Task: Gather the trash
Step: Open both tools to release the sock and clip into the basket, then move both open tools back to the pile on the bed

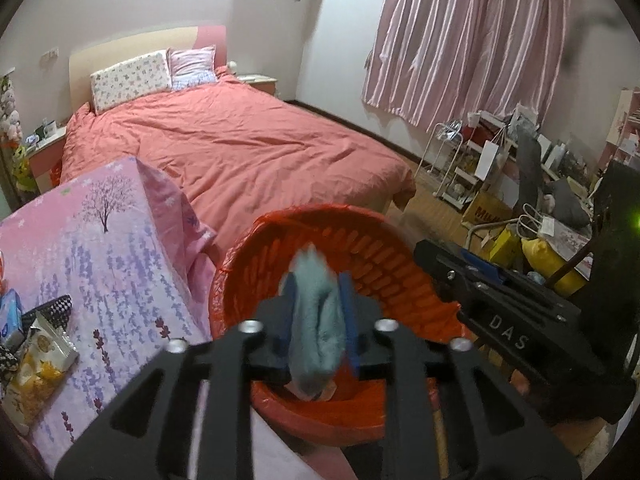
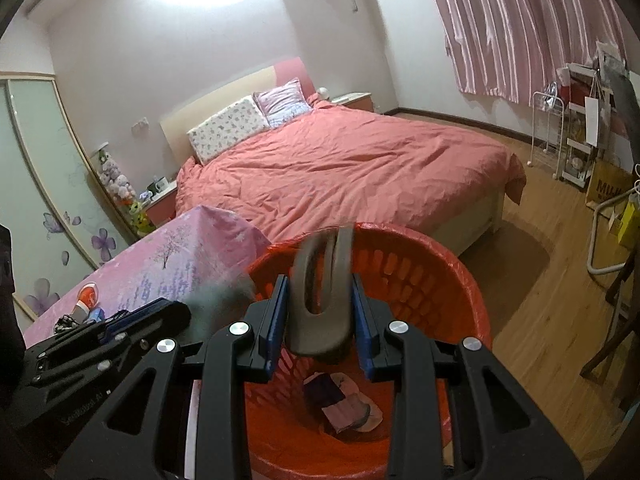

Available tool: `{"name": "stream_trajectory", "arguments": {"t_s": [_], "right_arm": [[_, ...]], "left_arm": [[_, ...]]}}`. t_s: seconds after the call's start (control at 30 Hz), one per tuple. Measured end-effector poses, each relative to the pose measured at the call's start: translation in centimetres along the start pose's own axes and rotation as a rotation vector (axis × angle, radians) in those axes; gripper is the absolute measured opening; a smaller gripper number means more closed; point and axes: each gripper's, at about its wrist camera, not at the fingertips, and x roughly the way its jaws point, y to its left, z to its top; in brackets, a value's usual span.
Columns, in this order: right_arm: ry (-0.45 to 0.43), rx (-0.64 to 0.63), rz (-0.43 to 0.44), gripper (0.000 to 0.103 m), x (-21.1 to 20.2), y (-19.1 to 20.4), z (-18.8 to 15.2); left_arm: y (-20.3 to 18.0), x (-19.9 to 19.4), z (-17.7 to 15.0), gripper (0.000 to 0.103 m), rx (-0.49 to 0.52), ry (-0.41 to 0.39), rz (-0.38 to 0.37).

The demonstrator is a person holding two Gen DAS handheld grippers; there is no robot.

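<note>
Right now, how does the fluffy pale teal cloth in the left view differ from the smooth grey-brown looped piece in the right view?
The fluffy pale teal cloth looks fuzzy and soft; the smooth grey-brown looped piece looks firm. The cloth is a folded bundle without a hole; the looped piece has a long slot. Shared: each sits between tongs, left tongs and right tongs, above the orange plastic basket.

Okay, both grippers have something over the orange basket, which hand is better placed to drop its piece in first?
Probably right: the grey looped piece hangs centrally over the orange basket. The left gripper's teal cloth sits nearer the rim.
</note>
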Motion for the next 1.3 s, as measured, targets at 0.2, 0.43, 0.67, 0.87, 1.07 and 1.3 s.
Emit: {"name": "stream_trajectory", "arguments": {"t_s": [0.2,0.43,0.67,0.87,1.07,1.3], "right_arm": [[0.016,0.018,-0.026,0.046,-0.1,-0.4,-0.5],[0.015,0.004,-0.037,0.047,-1.0,0.3,-0.4],[0.016,-0.056,-0.007,0.047,-1.4,3.4,-0.8],[0.039,-0.122,0.038,0.049,-1.7,7.2,-2.4],[0.092,-0.204,0.095,0.049,-0.8,11.8,-4.6],[0.151,-0.284,0.139,0.049,0.3,16.7,-7.0]], "left_arm": [[2.1,0.1,-0.6,0.041,-0.028,0.016,0.046],[4.9,-3.0,-2.0,0.047,-0.059,-0.003,0.123],[8.8,-8.2,-4.4,0.052,-0.103,-0.03,0.222],[13.5,-13.3,-7.7,0.058,-0.17,-0.056,0.339],[18.9,-17.0,-11.6,0.071,-0.257,-0.039,0.452],[21.5,-16.0,-14.4,0.076,-0.309,0.052,0.455]]}}
